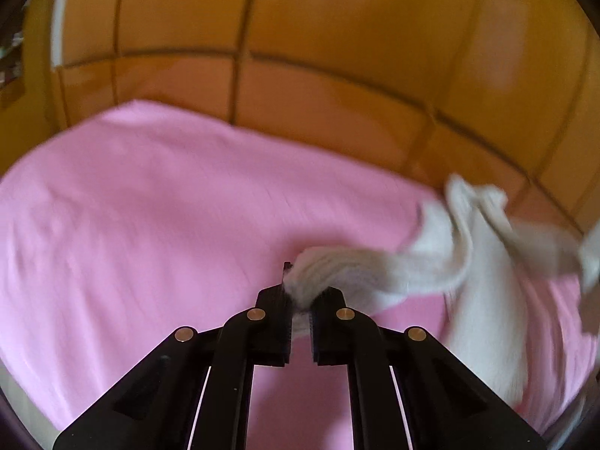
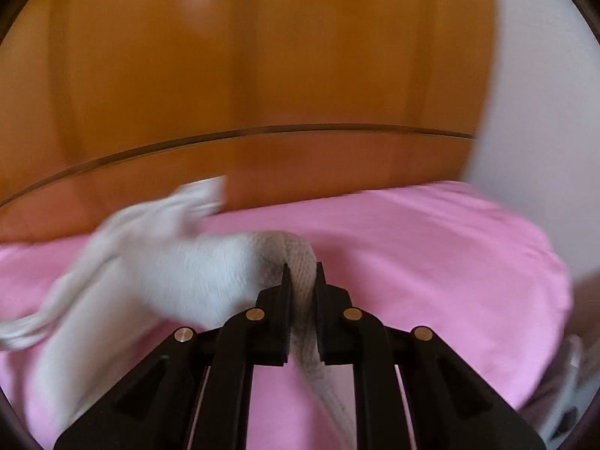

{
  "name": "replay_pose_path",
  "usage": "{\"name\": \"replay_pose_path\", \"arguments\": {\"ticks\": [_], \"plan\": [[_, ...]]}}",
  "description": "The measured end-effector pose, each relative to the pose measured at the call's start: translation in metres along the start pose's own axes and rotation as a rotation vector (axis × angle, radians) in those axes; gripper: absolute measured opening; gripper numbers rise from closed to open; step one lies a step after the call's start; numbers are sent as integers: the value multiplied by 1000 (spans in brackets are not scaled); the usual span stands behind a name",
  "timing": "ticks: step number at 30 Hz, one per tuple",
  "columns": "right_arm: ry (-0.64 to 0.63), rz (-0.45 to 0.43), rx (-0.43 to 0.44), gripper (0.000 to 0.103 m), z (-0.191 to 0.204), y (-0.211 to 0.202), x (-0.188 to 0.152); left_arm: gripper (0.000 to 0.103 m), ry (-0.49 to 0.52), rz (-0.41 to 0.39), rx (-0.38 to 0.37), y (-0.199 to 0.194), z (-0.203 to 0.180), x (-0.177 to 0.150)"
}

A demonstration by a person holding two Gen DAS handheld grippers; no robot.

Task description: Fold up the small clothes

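Both claws pinch one small white knit garment (image 1: pixel 431 262): left gripper (image 1: pixel 300 296) clamps one edge, right gripper (image 2: pixel 302 281) another; cloth spans between them above the pink sheet (image 1: pixel 150 206).

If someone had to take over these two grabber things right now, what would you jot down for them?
Left gripper: shut on one end of the white garment.
Right gripper: shut on another part of the same white garment.
Where things are: the garment is lifted and stretched between the two grippers, partly hanging over the pink cloth that covers the work surface. The pictures are blurred.
Done: both ends are gripped and raised.
Left: no fold shows yet. Lay the garment flat on the pink cloth, fold it, then let go.
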State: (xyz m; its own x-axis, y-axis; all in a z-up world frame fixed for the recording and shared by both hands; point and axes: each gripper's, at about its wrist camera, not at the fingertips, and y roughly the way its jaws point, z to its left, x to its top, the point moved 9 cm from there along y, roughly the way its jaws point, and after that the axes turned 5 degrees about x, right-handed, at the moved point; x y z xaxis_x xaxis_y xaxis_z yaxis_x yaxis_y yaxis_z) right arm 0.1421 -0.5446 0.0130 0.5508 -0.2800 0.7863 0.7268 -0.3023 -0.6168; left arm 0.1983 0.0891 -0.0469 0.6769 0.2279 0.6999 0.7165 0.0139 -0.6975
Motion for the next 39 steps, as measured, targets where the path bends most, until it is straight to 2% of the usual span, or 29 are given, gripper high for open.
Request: {"name": "replay_pose_path", "arguments": {"ticks": [1, 3, 4, 5, 6, 7, 8, 9, 11, 12, 14, 16, 19, 22, 25, 26, 27, 28, 29, 31, 33, 36, 39], "plan": [[28, 1, -70, 9, -27, 11, 8, 6, -30, -22, 20, 3, 7, 23], [78, 19, -142, 10, -62, 29, 17, 6, -71, -50, 61, 8, 19, 54], [95, 26, -159, 17, -74, 38, 21, 6, -90, -68, 92, 14, 26, 75], [112, 20, -178, 38, -83, 42, 23, 6, -92, -70, 106, 18, 28, 84], [126, 5, -186, 50, -86, 43, 26, 7, -101, -67, 131, 24, 31, 93], [146, -17, -170, 56, -86, 40, 26, 11, -131, -74, 158, 28, 38, 103], [153, -24, -139, 56, -78, 37, 25, 25, -152, -85, 161, 30, 43, 110], [154, -18, -95, 56, -64, 35, 21, 46, -167, -93, 167, 31, 45, 114], [142, 22, 63, 56, -26, 26, 4, 63, -202, -126, 198, 27, 55, 118], [131, 55, 154, 56, -4, 22, -8, 63, -212, -134, 190, 24, 56, 117], [123, 151, 397, 54, 56, 9, -42, 63, -220, -113, 166, 25, 57, 107], [106, 266, 610, 47, 118, -8, -82, 63, -210, -81, 141, 26, 56, 88], [118, 419, 824, 44, 193, -27, -134, 63, -195, -38, 99, 26, 51, 57], [136, 533, 909, 42, 241, -33, -170, 63, -194, 10, 39, 26, 46, 22], [150, 601, 916, 41, 273, -30, -193, 63, -163, 42, -15, 20, 37, -8], [157, 605, 904, 41, 276, -27, -194, 63, -147, 52, -34, 18, 32, -17], [171, 593, 903, 35, 277, -23, -191, 63, -135, 61, -50, 16, 29, -25], [186, 581, 903, 26, 277, -19, -183, 63, -114, 81, -86, 13, 21, -38], [202, 572, 902, 22, 278, -14, -178, 63, -102, 90, -104, 10, 17, -45], [213, 548, 884, 7, 276, -8, -167, 63, -82, 121, -170, 5, 3, -62], [208, 506, 874, 7, 267, -13, -154, 63, -61, 160, -274, -2, -18, -80], [218, 374, 883, 6, 234, -39, -114, 63, -40, 207, -389, -8, -50, -98], [239, 250, 865, 6, 184, -60, -74, 63, 15, 263, -506, -14, -98, -115]]}}
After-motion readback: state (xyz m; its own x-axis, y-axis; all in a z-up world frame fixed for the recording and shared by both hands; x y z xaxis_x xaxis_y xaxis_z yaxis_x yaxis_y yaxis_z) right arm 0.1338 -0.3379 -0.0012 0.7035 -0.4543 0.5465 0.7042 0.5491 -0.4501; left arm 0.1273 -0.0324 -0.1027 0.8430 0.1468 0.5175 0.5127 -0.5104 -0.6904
